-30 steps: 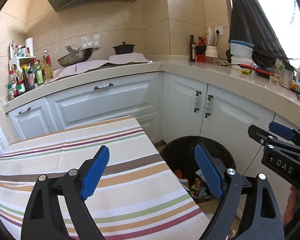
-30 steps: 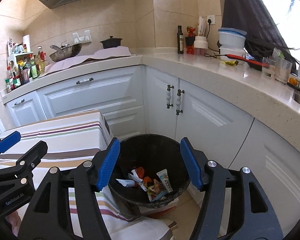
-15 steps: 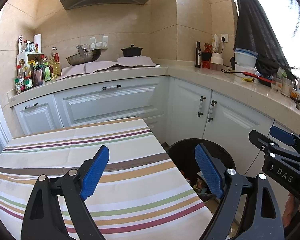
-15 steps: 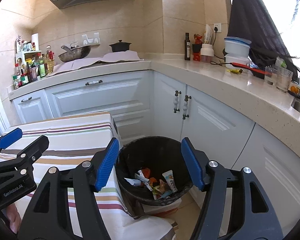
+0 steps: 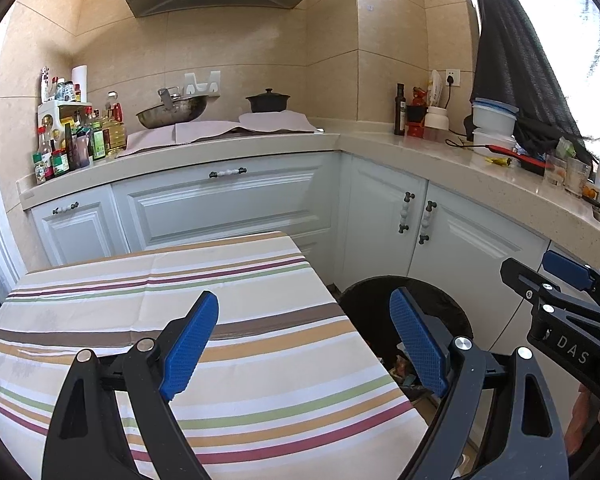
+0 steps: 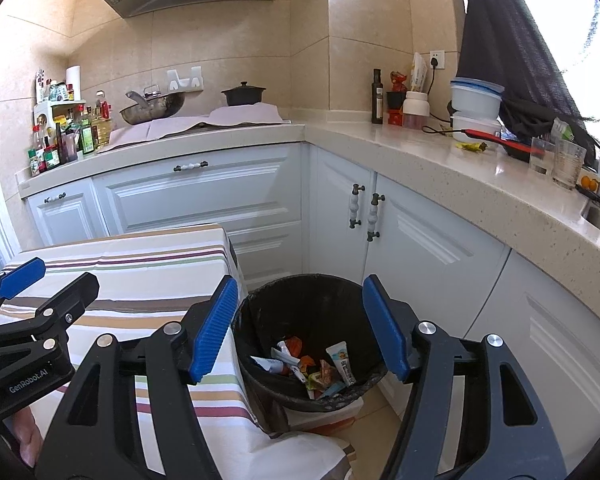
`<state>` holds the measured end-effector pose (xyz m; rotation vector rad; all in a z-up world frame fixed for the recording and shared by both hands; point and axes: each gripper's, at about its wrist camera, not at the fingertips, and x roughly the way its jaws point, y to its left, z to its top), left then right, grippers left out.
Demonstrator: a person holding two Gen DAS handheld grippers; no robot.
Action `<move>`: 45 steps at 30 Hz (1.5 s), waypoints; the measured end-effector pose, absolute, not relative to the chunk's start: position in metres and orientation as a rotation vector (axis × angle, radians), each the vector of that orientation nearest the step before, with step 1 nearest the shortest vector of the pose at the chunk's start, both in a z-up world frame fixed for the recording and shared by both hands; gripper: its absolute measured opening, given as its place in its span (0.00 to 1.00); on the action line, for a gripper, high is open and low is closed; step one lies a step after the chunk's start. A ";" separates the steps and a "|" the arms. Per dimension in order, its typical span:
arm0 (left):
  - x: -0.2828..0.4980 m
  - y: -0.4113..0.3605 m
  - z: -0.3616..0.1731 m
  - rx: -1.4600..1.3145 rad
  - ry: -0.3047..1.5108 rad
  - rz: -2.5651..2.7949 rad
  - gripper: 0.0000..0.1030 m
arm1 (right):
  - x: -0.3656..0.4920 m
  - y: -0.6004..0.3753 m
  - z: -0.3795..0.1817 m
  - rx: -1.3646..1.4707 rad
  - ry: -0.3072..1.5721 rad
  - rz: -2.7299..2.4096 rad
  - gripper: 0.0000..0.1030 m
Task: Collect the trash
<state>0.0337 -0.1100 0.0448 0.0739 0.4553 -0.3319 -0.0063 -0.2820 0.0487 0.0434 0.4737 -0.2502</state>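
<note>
In the right wrist view, the bin (image 6: 312, 344) is seen in the lower middle of the frame, on the floor just beside the striped surface (image 6: 140, 268), and the trash (image 6: 320, 368) lies at its bottom: small wrappers and a tube-like packet, in a loose heap. The right tool (image 6: 300, 324) is held above the bin with its jaws apart and nothing between the pads. In the left wrist view, the left tool (image 5: 304, 344) is in the lower middle, also wide open and empty, over the right edge of the surface (image 5: 100, 304), on which no trash is seen. The bin (image 5: 444, 304) is partly hidden there behind the right finger. The task is judged to be nearly finished or finished. The trash is judged to be light, thin and soft; wrappers of this kind are probably slippery and are crushed easily, so any further piece is best taken at a raised fold or an edge, not on the flat face. The bin liner is thin and could be caught by a pad.
</note>
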 end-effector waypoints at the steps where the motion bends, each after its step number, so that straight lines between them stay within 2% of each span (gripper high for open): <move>1: 0.033 -0.110 0.045 0.073 0.456 -0.332 0.82 | -0.006 -0.282 0.049 0.043 0.475 -0.251 0.62; 45: 0.041 -0.105 0.041 0.065 0.473 -0.301 0.82 | -0.004 -0.286 0.045 0.044 0.484 -0.256 0.68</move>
